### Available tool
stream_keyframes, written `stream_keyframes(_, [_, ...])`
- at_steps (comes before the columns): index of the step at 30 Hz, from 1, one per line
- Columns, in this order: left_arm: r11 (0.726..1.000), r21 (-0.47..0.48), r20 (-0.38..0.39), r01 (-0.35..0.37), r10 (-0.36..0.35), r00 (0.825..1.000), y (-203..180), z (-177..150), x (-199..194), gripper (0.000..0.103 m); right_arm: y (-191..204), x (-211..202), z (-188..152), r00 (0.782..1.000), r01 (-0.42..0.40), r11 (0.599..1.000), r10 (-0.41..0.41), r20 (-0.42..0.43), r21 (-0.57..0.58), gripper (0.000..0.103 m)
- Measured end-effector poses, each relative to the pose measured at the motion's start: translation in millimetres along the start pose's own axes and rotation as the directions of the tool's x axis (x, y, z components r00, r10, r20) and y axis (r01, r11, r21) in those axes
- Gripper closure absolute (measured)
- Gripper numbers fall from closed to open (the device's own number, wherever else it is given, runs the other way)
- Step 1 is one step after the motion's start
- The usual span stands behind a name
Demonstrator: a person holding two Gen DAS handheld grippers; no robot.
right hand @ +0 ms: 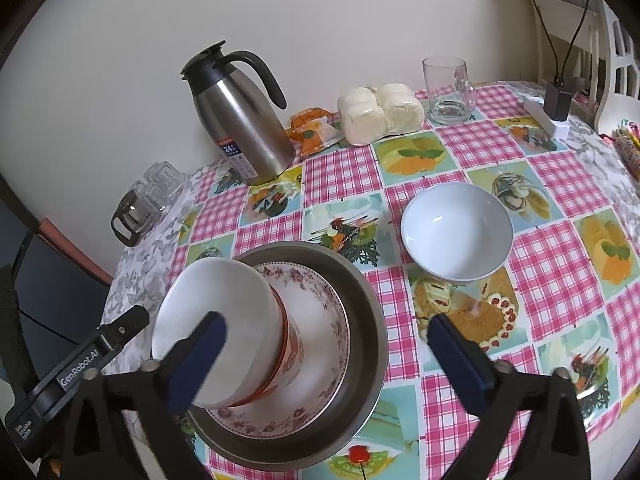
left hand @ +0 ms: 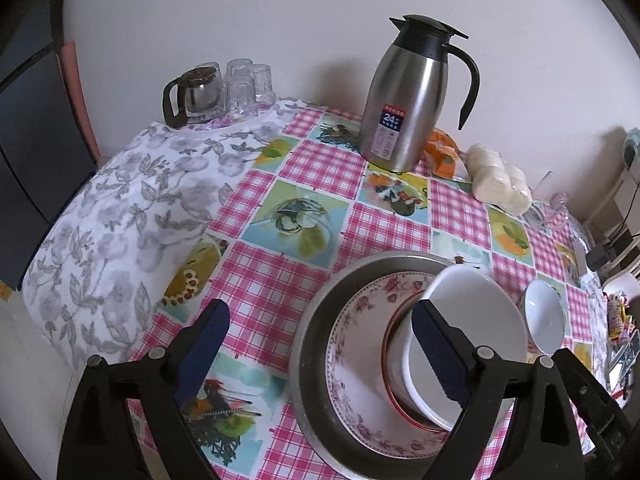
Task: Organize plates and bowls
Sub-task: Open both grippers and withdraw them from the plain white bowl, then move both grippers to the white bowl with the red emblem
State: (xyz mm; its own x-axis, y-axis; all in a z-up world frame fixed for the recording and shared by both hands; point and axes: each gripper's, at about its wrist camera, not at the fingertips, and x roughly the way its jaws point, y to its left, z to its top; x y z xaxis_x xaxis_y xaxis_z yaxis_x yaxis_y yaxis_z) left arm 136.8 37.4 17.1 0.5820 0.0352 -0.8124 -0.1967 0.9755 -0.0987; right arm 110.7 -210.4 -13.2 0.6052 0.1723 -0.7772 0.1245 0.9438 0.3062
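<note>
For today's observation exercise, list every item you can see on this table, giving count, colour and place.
Steel basin: one, grey, near table edge.
Floral plate: one, white and pink, inside basin.
Red-patterned bowl: one, on plate.
White bowl: one, nested in red-patterned bowl.
Loose white bowl: one, on cloth beside basin.
Steel thermos jug: one, silver and black, by wall.
Bagged buns: one pack, cream, by wall.
Orange packet: one, between jug and buns.
Glass mug: one, clear, beside buns.
Glass teapot: one, dark handle, far corner.
Tumblers: several, clear, beside teapot.
Checked tablecloth: pink.
Left gripper: open.
Right gripper: open.
</note>
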Motion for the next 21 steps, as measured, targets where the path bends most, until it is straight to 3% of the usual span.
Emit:
stream_keyframes(2, [1.0,-0.007,0.0,0.002,-0.002,1.0,0.6,0.2,1.0,0.01,1.0,0.3,0.1,1.0,-0.002,1.0,0.002,0.0,-0.006,0.0])
stream_keyframes(5, [1.0,-0.012,-0.01,-0.007,0.007,1.0,1.9,-0.1,2.4,0.001,2.9,1.7,-0.6,1.0,0.004,1.0,-0.004,-0.002,-0.022,0.0])
stream_keyframes(12, [0.999,-0.032,-0.002,0.018,-0.018,1.0,3.7,0.4,1.4,0.001,3.1,-0.3,-0.1,1.0,-0.012,1.0,0.012,0.01,-0.023,0.0])
stream_keyframes(21, [1.0,0.023,0.028,-0.012,0.012,1.0,-10.8,-0.8,-9.4,0.001,-19.5,-15.9,7.3,0.999,0.011,1.0,-0.011,0.039,0.006,0.0])
